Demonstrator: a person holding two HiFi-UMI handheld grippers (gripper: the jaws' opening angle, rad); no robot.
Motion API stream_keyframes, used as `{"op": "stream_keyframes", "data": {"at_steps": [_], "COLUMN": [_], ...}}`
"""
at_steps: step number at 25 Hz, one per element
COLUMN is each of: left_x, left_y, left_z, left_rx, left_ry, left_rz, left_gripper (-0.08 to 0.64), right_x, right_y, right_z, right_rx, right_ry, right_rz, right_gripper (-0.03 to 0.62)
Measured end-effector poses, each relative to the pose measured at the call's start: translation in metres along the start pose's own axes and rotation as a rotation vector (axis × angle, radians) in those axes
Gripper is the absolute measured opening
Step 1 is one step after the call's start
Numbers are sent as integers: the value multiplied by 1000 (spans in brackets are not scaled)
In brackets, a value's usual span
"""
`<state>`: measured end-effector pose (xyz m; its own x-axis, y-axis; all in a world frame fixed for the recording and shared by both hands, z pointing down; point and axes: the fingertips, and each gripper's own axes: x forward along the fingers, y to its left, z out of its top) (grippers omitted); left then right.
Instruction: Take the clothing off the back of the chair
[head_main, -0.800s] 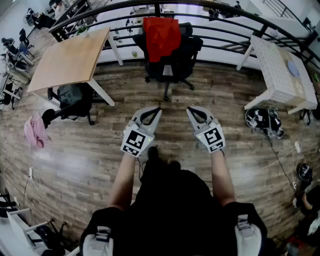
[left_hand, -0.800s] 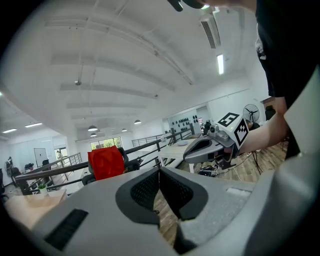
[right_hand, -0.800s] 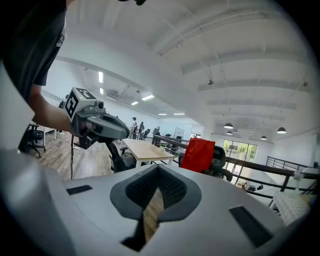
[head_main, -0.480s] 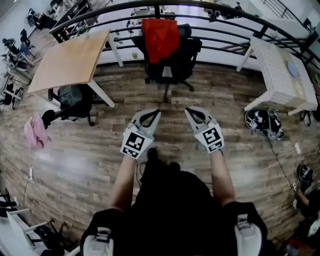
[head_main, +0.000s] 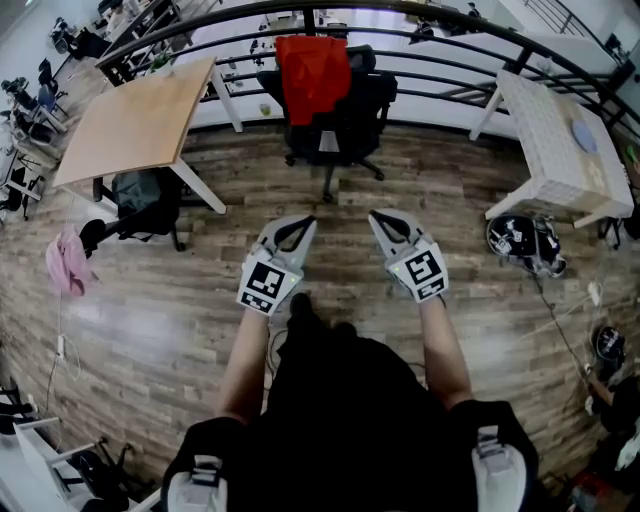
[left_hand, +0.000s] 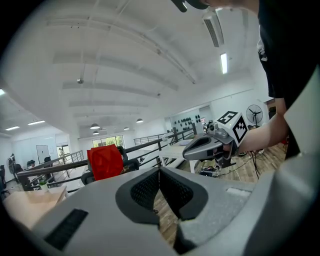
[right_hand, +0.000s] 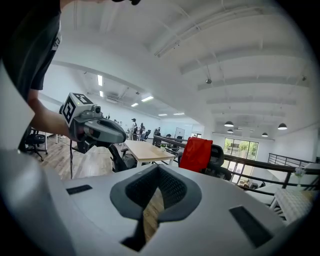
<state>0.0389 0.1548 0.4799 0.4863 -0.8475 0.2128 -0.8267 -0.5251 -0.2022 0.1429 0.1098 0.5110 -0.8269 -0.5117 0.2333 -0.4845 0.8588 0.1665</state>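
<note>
- Location: the red cloth garment (head_main: 313, 75) hangs draped over the backrest of the black wheeled office chair (head_main: 345, 125). The chair stands by the dark metal railing (head_main: 450, 45), well apart from me across the wood-plank floor (head_main: 150, 300).
- Left tool (head_main: 306, 220): jaws pressed together with nothing between them, held out in front of my body and aimed toward the chair.
- Right tool (head_main: 376, 215): likewise closed and empty, just beside the left one.
- Handling, in my judgement: soft, light and limp, and not fragile. It should sag and fold once lifted, and a thin pinch may slip, so I would gather a fold.
- Hold point, in my judgement: the upper edge where the cloth bends over the top of the backrest, one tool near each upper corner. I would lift it clear before drawing it back, since a chair on castors may roll or swivel if dragged.
- Not established: what kind of garment it is, and where any collar or sleeves lie.
- Hidden: the half hanging behind the backrest appears in no view. I cannot tell whether the cloth is caught on the headrest or armrests.
- Both gripper views show the garment only small and distant.
</note>
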Motion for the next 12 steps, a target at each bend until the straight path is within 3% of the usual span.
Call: {"op": "stream_keyframes", "data": {"at_steps": [12], "left_x": [30], "left_y": [23], "left_z": [-10], "left_rx": [-47], "left_ry": [4], "left_rz": [-40], "left_gripper": [5], "right_x": [14], "right_y": [-26], "right_z": [-16], "right_rx": [9], "right_ry": [80], "right_rz": [-53], "right_gripper": [-3]}}
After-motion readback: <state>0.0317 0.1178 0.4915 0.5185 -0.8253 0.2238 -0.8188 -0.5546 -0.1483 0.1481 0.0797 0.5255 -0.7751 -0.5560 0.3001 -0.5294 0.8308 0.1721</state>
